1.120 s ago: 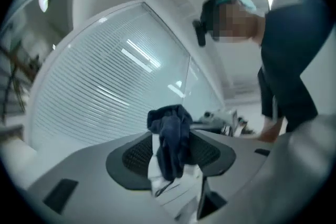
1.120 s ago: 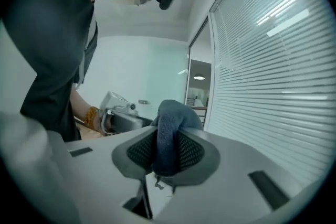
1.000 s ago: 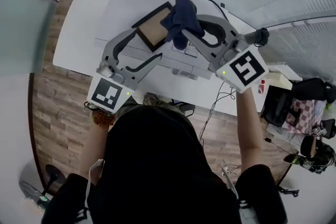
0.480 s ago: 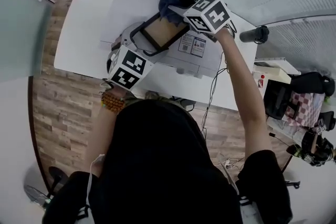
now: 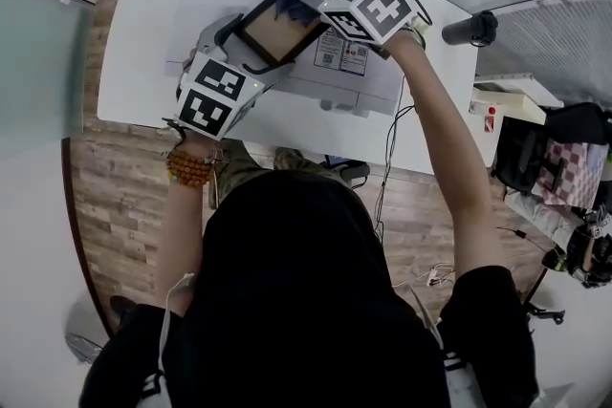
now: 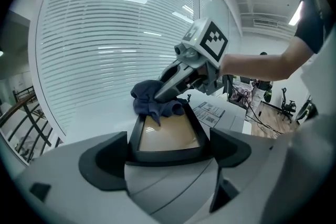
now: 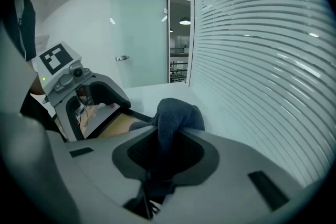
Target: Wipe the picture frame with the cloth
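1. Dark-blue cloth (image 7: 176, 113) is clamped in R gripper (image 7: 165, 148), jaws nearly together on it.
2. Cloth sits on far end of picture frame (image 6: 168, 136), at far side of white table (image 5: 143, 43).
3. L gripper (image 6: 169, 157) jaws are spread wide, have just been opening. Frame's near end is between them.

We wear a black short-sleeved top (image 5: 483, 320) and a brown bead bracelet (image 5: 188, 169) on our left wrist; our grey left gripper (image 6: 168, 150) and right gripper (image 7: 160, 139) carry black-and-white marker cubes (image 5: 215, 97).
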Tool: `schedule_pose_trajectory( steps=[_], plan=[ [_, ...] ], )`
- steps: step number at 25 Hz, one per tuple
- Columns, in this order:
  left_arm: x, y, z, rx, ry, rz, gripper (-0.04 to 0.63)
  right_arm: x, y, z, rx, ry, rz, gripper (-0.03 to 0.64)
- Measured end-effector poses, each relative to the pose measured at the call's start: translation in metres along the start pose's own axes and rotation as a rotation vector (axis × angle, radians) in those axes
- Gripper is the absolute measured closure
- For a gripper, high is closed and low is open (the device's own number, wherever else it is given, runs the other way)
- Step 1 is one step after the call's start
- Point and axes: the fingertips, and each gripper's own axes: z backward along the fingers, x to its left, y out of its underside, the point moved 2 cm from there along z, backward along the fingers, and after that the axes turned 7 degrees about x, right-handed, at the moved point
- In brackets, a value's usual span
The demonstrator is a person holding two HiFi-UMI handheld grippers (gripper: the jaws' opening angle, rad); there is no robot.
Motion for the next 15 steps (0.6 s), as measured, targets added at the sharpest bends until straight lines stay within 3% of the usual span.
schedule_pose_trajectory(
  steps=[6, 15],
  plan=[
    [-0.001, 0.0, 0.0, 0.002, -0.007, 0.008, 0.121, 0.027, 0.022, 0.005, 0.064, 0.027, 0.056, 0.56],
    [0.0, 0.001, -0.002, -0.004, -0.001, -0.003, 0.121, 0.028, 0.029, 0.009, 0.115, -0.079, -0.038, 0.561]
  ],
)
